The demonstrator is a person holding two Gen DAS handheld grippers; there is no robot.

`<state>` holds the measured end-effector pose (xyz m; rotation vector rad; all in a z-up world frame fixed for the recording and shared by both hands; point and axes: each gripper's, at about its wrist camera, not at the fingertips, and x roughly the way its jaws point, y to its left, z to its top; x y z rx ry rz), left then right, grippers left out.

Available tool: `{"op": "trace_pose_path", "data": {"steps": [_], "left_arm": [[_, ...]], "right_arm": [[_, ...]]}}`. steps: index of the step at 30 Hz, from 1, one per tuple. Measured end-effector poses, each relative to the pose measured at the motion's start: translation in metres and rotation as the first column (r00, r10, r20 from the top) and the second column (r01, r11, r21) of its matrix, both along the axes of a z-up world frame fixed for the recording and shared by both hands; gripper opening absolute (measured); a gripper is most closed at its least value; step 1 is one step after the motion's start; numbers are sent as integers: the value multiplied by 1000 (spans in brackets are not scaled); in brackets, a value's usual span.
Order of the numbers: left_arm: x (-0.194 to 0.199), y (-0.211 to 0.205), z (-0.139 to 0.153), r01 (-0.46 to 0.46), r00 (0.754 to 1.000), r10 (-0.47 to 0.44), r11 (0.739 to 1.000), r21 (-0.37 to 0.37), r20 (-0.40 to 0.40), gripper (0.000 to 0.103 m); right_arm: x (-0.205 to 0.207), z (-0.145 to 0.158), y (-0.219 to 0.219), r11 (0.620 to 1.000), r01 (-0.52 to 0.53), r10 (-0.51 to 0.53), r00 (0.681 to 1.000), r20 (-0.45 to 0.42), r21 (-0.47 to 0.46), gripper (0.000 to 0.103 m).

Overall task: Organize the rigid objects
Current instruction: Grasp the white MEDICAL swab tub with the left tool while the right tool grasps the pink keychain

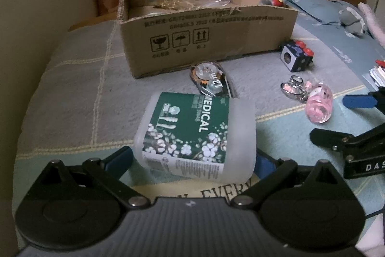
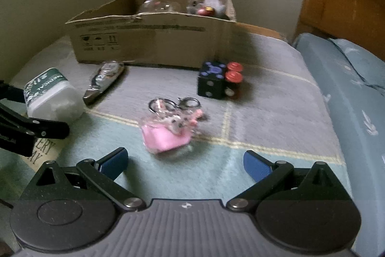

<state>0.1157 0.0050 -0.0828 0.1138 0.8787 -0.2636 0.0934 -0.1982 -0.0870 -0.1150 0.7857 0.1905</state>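
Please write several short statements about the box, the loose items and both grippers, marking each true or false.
1. The cotton swab box sits between the left gripper's fingers. True.
2. The right gripper holds the pink keychain. False: it is open, the keychain lying ahead of it on the bed.
3. The cardboard box is empty. False: clear containers lie inside.
4. The black cube lies outside the cardboard box. True.
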Motion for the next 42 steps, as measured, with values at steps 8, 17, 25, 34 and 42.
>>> {"op": "trace_pose_path", "data": {"steps": [8, 17, 25, 34, 42], "left_arm": [[2, 0, 0, 1, 1000, -1, 1000, -2, 2, 100], [6, -5, 11, 45, 998, -46, 999, 22, 37, 99], [13, -12, 13, 106, 994, -108, 992, 64, 29, 86], [15, -9, 20, 153, 988, -153, 987, 53, 7, 82], [12, -9, 39, 186, 982, -187, 981, 57, 16, 82]], "right_arm": [[18, 2, 5, 991, -130, 130, 991, -8, -1, 101], [27, 11, 14, 971, -232, 232, 973, -8, -48, 83], [32, 14, 11, 968, -250, 249, 968, -34, -20, 64], [33, 22, 11, 964, -263, 261, 964, -57, -27, 57], [25, 46, 10, 949, -310, 308, 950, -55, -49, 57]]}}
